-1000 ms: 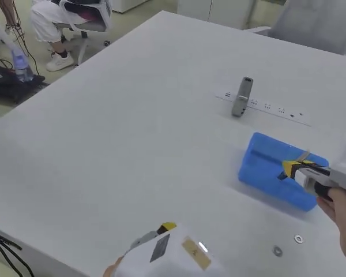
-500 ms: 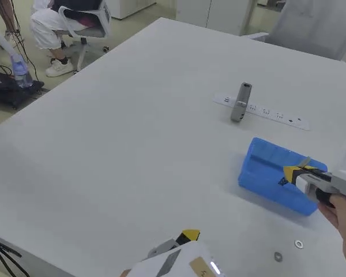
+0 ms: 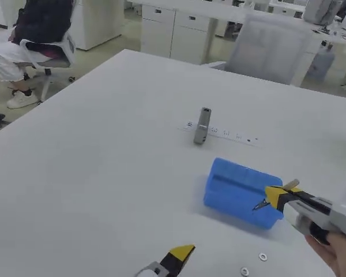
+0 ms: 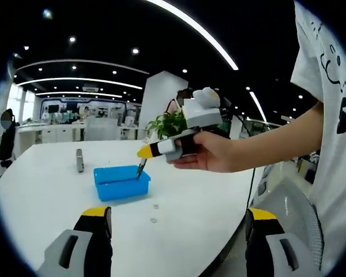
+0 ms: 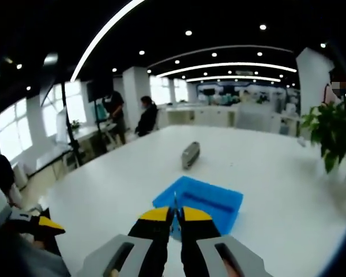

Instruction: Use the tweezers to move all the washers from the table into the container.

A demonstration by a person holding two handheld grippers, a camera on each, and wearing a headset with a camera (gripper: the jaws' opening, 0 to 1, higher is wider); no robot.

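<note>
My right gripper (image 3: 275, 196) still clamps the tweezers (image 3: 259, 205) over the container (image 3: 230, 184). Left gripper (image 4: 177, 213) stays wide. Washers (image 3: 263, 257) remain beside it.

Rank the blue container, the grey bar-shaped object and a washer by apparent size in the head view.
1. blue container
2. grey bar-shaped object, farther away so perhaps understated
3. washer, clearly smallest

Matt white table (image 3: 104, 144), blue plastic container (image 3: 236, 187), small shiny metal washers (image 3: 263, 256).

Head view looks down; both gripper views face the shared container (image 3: 242, 193).
</note>
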